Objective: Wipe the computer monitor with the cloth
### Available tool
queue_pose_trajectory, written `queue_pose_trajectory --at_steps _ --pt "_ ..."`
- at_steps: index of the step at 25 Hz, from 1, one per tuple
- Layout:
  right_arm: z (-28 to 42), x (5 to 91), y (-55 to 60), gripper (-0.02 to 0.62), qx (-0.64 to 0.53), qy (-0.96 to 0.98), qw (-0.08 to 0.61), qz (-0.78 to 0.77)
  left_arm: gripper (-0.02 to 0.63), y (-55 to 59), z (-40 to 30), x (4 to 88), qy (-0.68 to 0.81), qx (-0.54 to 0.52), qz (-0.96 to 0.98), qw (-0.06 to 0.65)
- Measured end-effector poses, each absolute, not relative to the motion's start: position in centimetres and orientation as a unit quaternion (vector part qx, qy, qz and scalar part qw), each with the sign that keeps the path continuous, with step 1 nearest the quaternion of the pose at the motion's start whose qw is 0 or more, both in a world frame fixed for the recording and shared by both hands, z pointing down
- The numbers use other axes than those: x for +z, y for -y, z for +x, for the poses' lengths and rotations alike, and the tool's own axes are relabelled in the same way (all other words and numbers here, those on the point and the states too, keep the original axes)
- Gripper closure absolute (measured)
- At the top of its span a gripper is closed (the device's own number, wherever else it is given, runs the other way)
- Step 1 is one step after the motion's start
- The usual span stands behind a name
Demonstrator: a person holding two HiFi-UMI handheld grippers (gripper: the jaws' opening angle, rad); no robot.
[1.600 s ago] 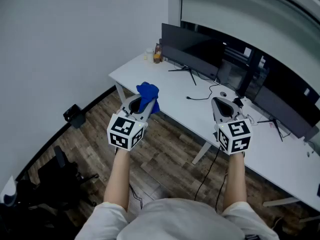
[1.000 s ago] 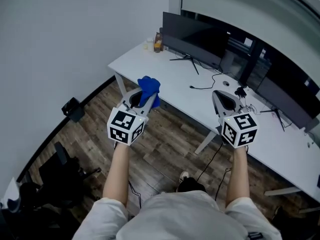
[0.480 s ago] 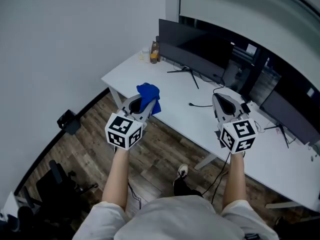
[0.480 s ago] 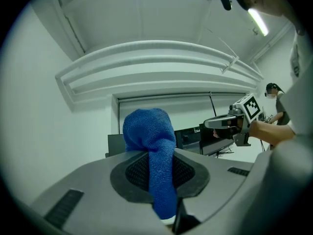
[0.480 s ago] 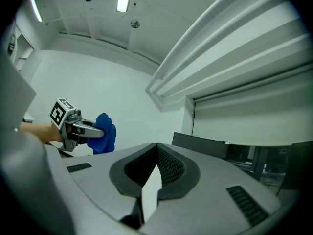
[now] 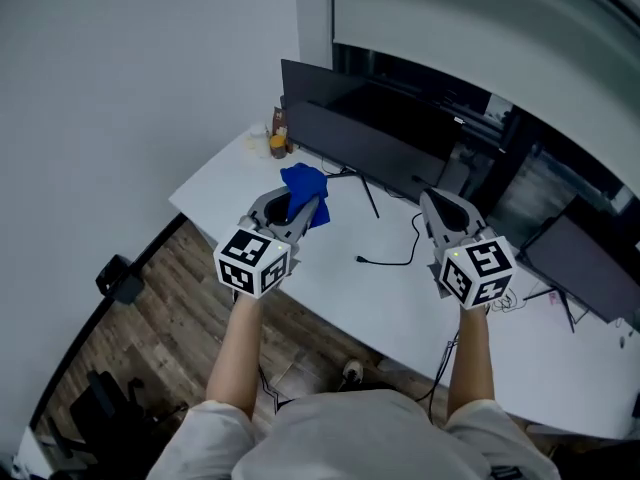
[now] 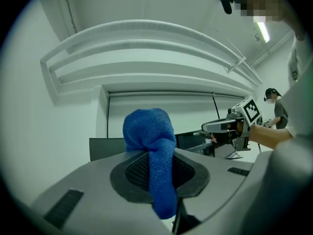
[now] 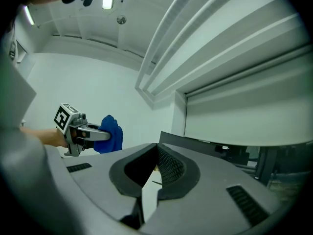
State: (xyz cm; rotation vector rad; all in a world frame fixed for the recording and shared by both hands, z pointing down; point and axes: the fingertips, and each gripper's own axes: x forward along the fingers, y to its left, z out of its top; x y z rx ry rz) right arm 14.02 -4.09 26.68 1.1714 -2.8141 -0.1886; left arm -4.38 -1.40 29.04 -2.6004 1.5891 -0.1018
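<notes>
The bright blue terry cloth [image 6: 303,190] is bunched into a rounded knob that stands up out of the left gripper [image 6: 292,206], with a narrower tail running down between the two dark ribbed pads; the left gripper view shows its jaws closed onto that tail, gripping it firmly. Held this way, the cloth hangs in the air above the left part of the white desk [image 6: 225,208], just in front of the wide black computer monitor [image 6: 365,118], and it appears to be short of the screen, though the steep angle makes that hard to judge. The monitor stands on a thin dark stand [image 6: 369,197], its screen dark. The right gripper [image 6: 440,206] is held level with the left one and well apart from it, over the desk beside a loose black cable [image 6: 386,260]. Its jaws seem to meet at the tips with only a thin slit behind them, and nothing is between them. Both bare forearms [image 6: 236,353] reach straight forward from the person's body, the marker cubes facing up.
</notes>
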Motion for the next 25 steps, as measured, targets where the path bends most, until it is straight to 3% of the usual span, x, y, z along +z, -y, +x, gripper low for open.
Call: queue_pose_trajectory --at_steps 17,25 --pt "16.3 26.2 19.4 0.581 -0.037 0.839 0.028 0.542 0.532 23.3 0.3 26.7 -0.343 -0.001 -0.937 0.071" --pt "21.5 25.5 20.3 0.581 -0.04 0.756 0.03 0.653 0.531 29.4 8.4 23.0 -0.227 0.021 -0.97 0.085"
